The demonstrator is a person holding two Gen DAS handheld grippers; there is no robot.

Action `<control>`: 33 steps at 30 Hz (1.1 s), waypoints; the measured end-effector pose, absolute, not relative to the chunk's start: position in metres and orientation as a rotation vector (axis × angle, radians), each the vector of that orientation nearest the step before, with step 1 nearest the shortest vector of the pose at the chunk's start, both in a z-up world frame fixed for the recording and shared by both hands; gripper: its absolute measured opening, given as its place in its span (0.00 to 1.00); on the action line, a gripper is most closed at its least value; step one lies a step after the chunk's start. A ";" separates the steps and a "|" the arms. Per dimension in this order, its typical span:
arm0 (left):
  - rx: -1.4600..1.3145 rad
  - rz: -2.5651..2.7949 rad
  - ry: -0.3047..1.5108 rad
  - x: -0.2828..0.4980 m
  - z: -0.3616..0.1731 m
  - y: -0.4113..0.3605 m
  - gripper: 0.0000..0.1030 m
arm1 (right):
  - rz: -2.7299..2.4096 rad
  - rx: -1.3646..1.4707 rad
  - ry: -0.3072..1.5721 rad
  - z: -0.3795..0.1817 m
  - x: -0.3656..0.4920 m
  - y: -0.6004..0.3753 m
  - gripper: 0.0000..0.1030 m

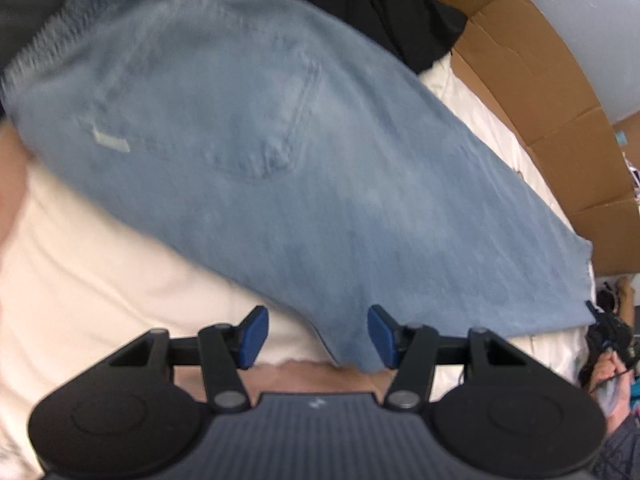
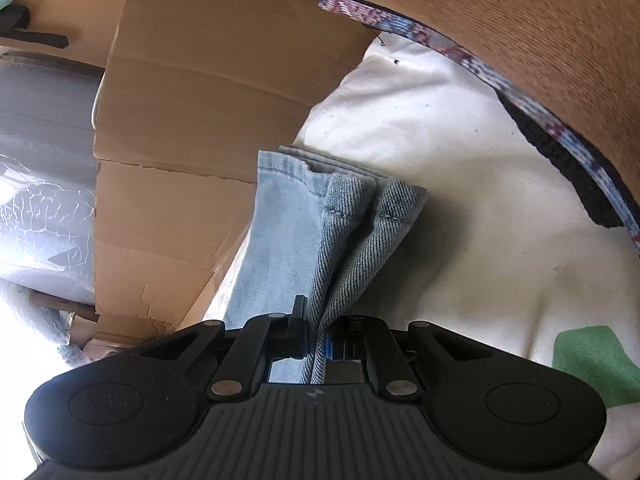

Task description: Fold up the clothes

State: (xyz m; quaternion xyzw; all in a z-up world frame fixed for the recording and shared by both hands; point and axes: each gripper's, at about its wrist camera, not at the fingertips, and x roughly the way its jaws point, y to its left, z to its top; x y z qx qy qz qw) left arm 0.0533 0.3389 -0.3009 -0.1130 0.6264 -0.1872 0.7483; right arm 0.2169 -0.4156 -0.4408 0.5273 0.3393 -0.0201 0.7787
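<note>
Between the blue pads of my left claw (image 1: pixel 318 336) lies a corner of the light blue jeans (image 1: pixel 248 152), but the pads stand spread apart and neither one presses on the cloth. From that corner the jeans stretch away over the white bed cover (image 1: pixel 92 272), their long axis running from the upper left of the left wrist view down to the lower right edge, back pocket (image 1: pixel 256 120) facing up. A small pale patch sits left of the pocket; it is too blurred to read any writing on it. Beyond the jeans lies a heap of black clothing (image 1: pixel 360 4), and flattened cardboard (image 1: pixel 540 92) stands along the far side of the bed.

My right claw (image 2: pixel 316 340) is pressed together, pinching the hemmed end of the jeans, folded in several layers. That bunch points straight away from me, its stitched hems (image 2: pixel 344 196) at the far end, lying on the white cover with cardboard to the left. No brand or lettering can be read in either view.
</note>
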 end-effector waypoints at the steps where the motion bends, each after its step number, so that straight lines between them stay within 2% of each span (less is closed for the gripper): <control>1: -0.262 -0.409 1.371 0.051 -0.308 0.338 0.57 | -0.043 1.137 0.733 -0.440 0.218 -0.415 0.07; 5: -0.309 -0.400 1.376 0.044 -0.335 0.334 0.51 | -0.047 1.131 0.738 -0.441 0.222 -0.414 0.07; 10: -0.396 -0.377 1.309 0.041 -0.349 0.337 0.50 | -0.055 1.131 0.740 -0.443 0.219 -0.414 0.07; 16: -0.372 -0.363 1.249 0.039 -0.349 0.328 0.49 | -0.063 1.136 0.738 -0.445 0.218 -0.414 0.07; 17: -0.368 -0.359 1.241 0.038 -0.349 0.327 0.43 | -0.062 1.138 0.736 -0.444 0.218 -0.414 0.07; 18: -0.379 -0.360 1.237 0.038 -0.348 0.327 0.25 | -0.059 1.139 0.732 -0.444 0.217 -0.414 0.07; 19: -0.410 -0.367 1.237 0.037 -0.348 0.330 0.21 | -0.054 1.139 0.726 -0.442 0.217 -0.414 0.07; 26: -0.515 -0.327 1.260 0.041 -0.339 0.338 0.08 | -0.033 1.156 0.690 -0.431 0.212 -0.415 0.06; 33: -0.438 -0.321 1.301 0.055 -0.314 0.326 0.06 | -0.029 1.174 0.669 -0.416 0.192 -0.416 0.06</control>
